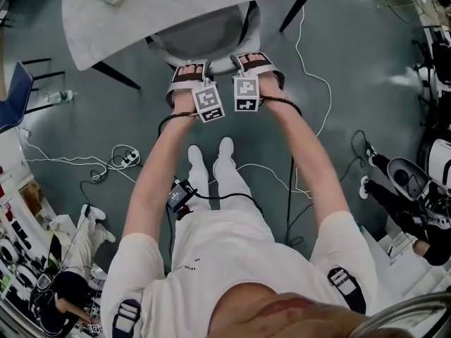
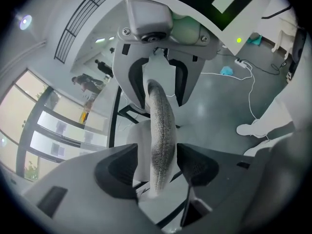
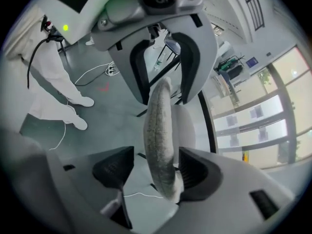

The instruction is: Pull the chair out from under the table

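My left claw [image 1: 189, 74] is wide open and stands astride the top edge of the chair back [image 2: 161, 130], not gripping it. My right claw [image 1: 255, 63], just beside it, is the same. The chair [image 1: 204, 37] lies half under the tabletop [image 1: 127, 27], at the upper centre of the head view, and its back edge runs left to right through both claws.
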Demonstrator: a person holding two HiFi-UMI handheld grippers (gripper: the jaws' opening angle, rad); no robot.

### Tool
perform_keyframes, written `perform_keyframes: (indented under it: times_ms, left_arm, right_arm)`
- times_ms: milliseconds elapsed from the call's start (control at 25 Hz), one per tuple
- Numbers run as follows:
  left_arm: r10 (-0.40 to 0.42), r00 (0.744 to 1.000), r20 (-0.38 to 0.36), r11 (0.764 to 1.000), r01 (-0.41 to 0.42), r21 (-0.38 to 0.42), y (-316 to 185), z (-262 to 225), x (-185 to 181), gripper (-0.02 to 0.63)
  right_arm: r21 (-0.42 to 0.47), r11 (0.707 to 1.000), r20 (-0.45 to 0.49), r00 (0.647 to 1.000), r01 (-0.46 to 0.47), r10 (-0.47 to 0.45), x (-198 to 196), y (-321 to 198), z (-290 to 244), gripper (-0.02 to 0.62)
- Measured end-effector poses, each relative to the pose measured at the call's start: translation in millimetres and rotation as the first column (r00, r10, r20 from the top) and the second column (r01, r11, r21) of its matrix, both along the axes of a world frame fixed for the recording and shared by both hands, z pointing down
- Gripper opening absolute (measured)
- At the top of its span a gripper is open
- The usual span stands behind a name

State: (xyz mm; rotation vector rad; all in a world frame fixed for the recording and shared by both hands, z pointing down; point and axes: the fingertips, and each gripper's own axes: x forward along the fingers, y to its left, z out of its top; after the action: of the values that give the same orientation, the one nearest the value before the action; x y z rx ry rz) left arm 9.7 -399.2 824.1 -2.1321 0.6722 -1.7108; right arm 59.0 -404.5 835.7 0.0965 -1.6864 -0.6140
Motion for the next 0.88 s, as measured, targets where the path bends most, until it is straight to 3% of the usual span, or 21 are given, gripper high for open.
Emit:
perform_keyframes:
  times_ms: [120, 280, 880]
  left_arm:
    - [0.009, 1.0, 0.017, 1.0, -0.009, 0.002, -2, 3, 0, 0.23]
    - [0.015, 0.999, 0.029, 1.0, -0.014, -0.022, 3, 7, -1, 0.123]
    - [-0.01, 1.0, 0.025, 0.996, 0.012, -0.09, 9, 8, 0, 0.089]
  right_arm:
    - [0.039, 0.999, 0.001, 1.0, -0.001, 0.001, 4, -6, -2, 0.175]
    - [0.031, 0.999, -0.022, 0.999, 0.03, -0.03, 3, -6, -2, 0.123]
    - [-0.017, 0.998, -0.027, 0.997, 0.065, -0.066, 3, 1, 0, 0.086]
